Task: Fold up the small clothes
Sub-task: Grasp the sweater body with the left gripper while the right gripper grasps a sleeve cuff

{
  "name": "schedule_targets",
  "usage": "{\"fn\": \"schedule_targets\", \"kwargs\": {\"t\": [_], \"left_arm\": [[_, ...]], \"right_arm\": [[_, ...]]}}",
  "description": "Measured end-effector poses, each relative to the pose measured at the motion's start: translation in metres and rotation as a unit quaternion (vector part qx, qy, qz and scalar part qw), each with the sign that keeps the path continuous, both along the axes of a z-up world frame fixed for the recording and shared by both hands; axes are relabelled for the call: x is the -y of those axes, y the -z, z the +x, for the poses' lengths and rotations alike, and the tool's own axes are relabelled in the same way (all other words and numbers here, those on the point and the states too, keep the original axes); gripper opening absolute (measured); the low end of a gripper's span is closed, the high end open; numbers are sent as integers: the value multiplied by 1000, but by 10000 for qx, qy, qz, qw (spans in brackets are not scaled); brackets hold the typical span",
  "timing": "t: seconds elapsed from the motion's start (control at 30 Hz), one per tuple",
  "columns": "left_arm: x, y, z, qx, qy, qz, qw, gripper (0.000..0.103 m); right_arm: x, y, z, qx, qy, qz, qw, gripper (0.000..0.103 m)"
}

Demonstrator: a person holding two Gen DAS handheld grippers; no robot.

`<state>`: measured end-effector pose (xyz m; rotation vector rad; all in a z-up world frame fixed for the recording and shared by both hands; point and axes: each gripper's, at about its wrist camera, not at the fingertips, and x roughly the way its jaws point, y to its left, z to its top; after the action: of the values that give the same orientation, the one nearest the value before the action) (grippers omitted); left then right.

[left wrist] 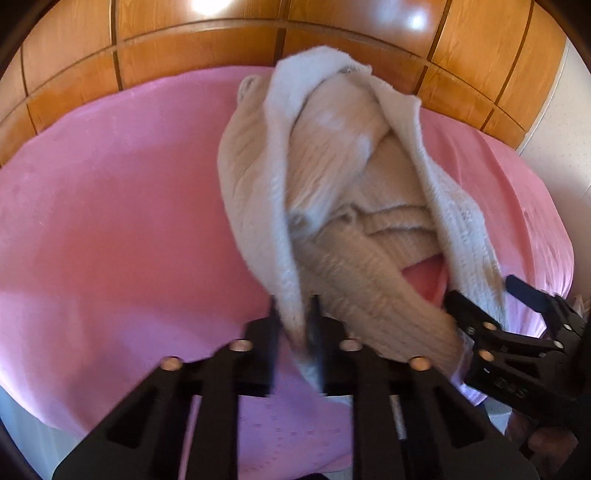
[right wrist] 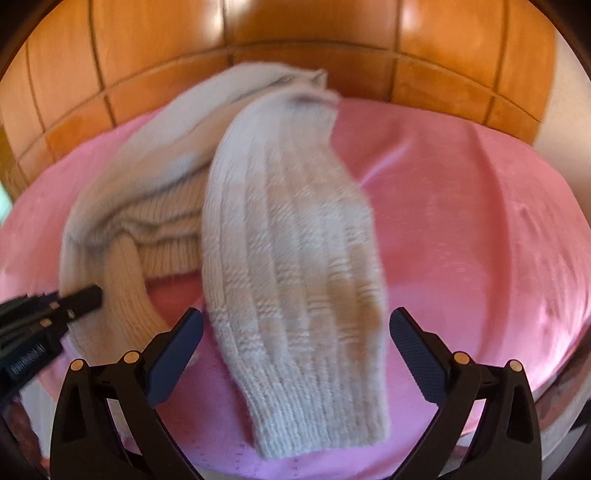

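Your left gripper (left wrist: 295, 332) is pinched tight on the near edge of the cream ribbed knitted sweater (left wrist: 332, 177). Your right gripper (right wrist: 295, 343) has its blue pads wide apart, one on each side of the long sweater sleeve (right wrist: 295, 266), not touching it. Both grippers tilt down. The sleeve runs from you toward the shiny orange wooden headboard (right wrist: 295, 33). The sweater lies bunched on the pink soft bed cover (left wrist: 110, 221).
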<state>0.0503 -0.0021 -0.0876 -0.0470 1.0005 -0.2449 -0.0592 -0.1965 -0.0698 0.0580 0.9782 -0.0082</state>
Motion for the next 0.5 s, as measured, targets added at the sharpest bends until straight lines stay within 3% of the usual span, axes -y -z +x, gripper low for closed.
{"fn": "schedule_targets", "kwargs": {"t": [0.07,0.13,0.2,0.37,0.5], "left_arm": [[-10,1,-2,-49,52,-260,9996,6],[-20,-1,-5,-50,75,-492,9987,5],[-33,-6,-6,-40,51,-742,9972,5],[-80,-42,6,310,-392,-1250,9909,5],[-133,-72,31,787,-1054,-1084,9854,4]], "right_arm": [[-1,2,-1,36,-149,-109,9998,70],[5,-4,-1,54,-338,-98,9994,25],[22,-13,0,42,-350,27,9994,14],[91,-59,7,576,292,-291,9975,14],[167,-87,34,842,1092,-614,9885,14]]}}
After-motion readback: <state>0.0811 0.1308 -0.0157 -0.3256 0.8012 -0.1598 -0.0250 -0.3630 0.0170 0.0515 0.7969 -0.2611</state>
